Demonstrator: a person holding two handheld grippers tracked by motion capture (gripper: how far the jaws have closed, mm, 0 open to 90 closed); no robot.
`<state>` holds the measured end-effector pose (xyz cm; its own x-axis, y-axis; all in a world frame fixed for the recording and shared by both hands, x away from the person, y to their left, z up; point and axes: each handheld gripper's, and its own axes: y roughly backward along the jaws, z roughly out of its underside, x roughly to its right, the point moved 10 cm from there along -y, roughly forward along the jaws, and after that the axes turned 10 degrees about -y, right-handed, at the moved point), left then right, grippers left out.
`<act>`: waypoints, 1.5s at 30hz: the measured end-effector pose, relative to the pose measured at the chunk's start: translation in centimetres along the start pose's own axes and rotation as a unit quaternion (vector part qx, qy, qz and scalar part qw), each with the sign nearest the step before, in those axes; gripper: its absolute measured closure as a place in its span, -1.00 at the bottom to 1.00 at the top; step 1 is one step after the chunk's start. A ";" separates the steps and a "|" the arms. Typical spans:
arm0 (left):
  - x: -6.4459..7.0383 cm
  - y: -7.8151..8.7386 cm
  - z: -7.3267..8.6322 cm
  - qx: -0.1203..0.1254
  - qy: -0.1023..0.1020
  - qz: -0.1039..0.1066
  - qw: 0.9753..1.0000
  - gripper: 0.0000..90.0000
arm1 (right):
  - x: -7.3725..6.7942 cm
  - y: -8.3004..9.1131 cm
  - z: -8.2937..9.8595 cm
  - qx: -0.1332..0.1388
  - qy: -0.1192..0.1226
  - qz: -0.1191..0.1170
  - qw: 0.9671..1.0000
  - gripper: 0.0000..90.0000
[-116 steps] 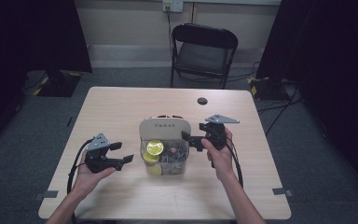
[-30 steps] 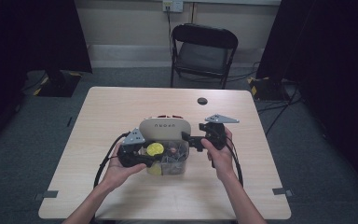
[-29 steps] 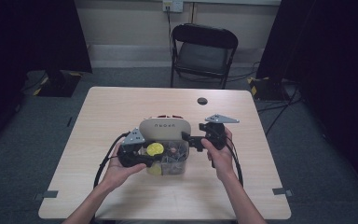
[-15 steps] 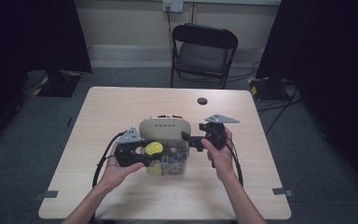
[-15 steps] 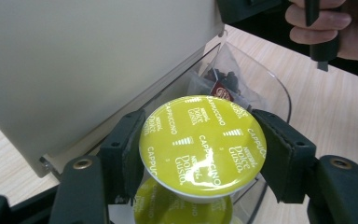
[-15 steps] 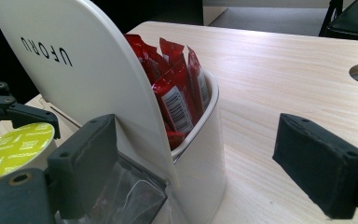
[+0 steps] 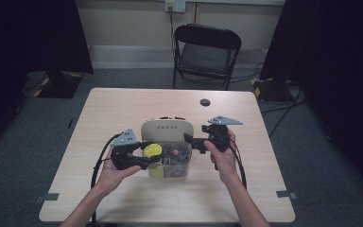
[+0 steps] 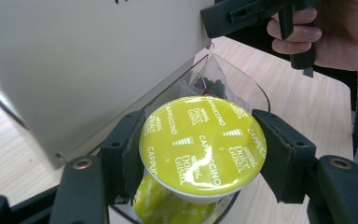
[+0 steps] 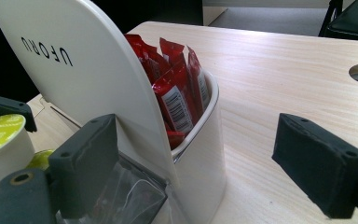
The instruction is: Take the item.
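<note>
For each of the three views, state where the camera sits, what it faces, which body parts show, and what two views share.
High view: above the table, facing down; both forearms, left gripper, right gripper.
Left gripper view: on that gripper, facing the yellow-lidded coffee capsule it holds; other hand.
Right gripper view: facing the white organiser with red sachets.
Shared: capsule.

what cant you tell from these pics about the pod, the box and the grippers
- Pod underside: left gripper view, hidden by its own yellow lid.
- Clear bin contents: high view, too small; left gripper view, covered by the pod.
- Sachets print: right gripper view, hidden behind the white lid.
- Right gripper jaw tips: high view, too small to tell whether they touch the box.
</note>
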<state>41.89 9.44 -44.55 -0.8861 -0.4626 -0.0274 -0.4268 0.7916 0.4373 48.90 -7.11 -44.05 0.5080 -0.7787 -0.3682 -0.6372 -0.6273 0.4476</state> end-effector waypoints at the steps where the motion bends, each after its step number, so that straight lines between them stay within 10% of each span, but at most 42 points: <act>1: 0.0 0.1 0.0 -0.001 -0.003 0.000 1.000 -0.16 | 0.0 0.0 0.0 0.000 0.000 0.000 1.000 -0.70; 45: -7.2 5.9 1.5 0.016 0.039 -0.077 0.996 -0.16 | 0.1 0.0 0.1 -0.002 -0.003 0.001 1.000 -0.70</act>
<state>45.47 17.99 -43.11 -0.7929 -0.6089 -0.0215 -0.5637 0.7197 0.4053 48.90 -7.25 -44.15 0.5037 -0.7793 -0.3728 -0.6360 -0.6266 0.4505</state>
